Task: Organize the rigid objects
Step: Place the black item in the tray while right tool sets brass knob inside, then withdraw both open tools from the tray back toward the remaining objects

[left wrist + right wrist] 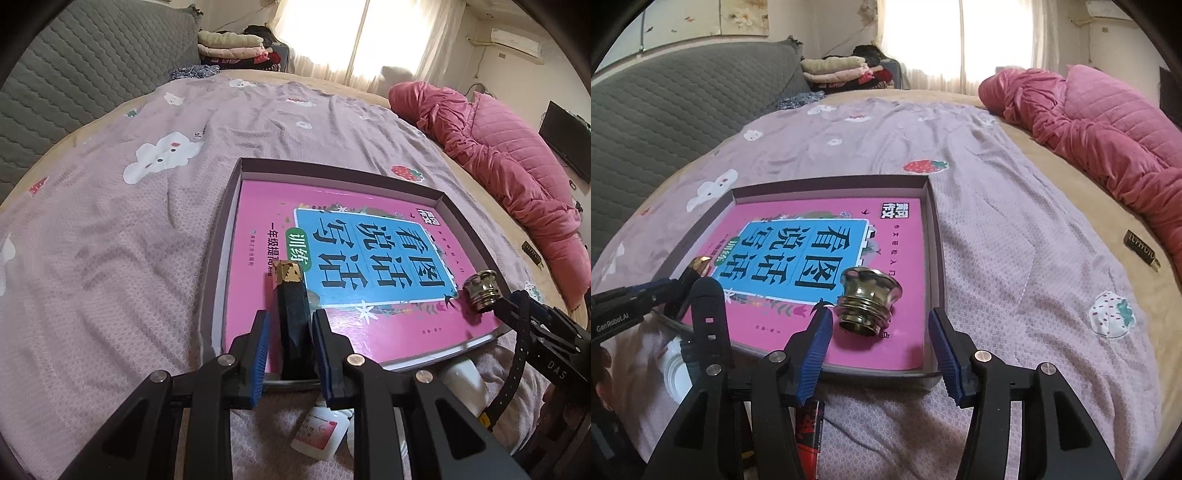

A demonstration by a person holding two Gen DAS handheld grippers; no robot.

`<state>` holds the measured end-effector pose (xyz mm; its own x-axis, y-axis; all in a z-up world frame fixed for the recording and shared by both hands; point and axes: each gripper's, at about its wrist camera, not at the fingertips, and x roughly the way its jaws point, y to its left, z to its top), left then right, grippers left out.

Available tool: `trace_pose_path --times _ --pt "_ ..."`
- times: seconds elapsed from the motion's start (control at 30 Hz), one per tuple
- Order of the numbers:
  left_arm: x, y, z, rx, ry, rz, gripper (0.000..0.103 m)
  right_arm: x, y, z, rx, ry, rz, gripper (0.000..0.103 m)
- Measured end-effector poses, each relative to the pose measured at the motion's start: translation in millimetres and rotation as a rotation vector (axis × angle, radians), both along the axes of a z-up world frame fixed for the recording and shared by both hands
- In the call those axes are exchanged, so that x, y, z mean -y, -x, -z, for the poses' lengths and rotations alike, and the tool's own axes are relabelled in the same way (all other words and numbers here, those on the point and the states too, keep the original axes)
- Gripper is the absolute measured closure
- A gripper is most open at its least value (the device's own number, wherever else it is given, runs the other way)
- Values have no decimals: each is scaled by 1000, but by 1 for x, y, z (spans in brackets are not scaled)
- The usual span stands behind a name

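Two grippers over the shallow cardboard box (pixel 236 206): the left gripper (pixel 291 350) clamps a dark gold-capped bottle (pixel 293 325); the right gripper (pixel 881 354) stands wide, the brass-coloured metal cap (pixel 866 299) lying free on the pink book (pixel 820 229).

The left gripper (pixel 291 332) points down and forward. Its two blue pads (pixel 259 354) sit close together and squeeze a dark stick. The right gripper (pixel 879 345) also points down and forward. Its blue pads (pixel 814 354) stand wide apart and touch nothing. In the right wrist view the left gripper shows at the left edge, with a black strap hanging beside it
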<state>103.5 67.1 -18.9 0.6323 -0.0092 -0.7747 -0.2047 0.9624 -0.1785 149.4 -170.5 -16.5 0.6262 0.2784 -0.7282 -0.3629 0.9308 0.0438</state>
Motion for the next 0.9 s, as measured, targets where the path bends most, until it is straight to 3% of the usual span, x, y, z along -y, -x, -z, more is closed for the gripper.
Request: trace_pose_path --times 0.2,0.33,0.9 --pt "-2 8 -7 19 0 -7 78 4 5 -3 18 -7 -4 42" --pt "-3 13 -12 34 -3 -11 67 7 6 -5 20 -16 4 40" --pt "8 37 -26 56 -30 5 66 15 25 -16 48 -30 -4 39"
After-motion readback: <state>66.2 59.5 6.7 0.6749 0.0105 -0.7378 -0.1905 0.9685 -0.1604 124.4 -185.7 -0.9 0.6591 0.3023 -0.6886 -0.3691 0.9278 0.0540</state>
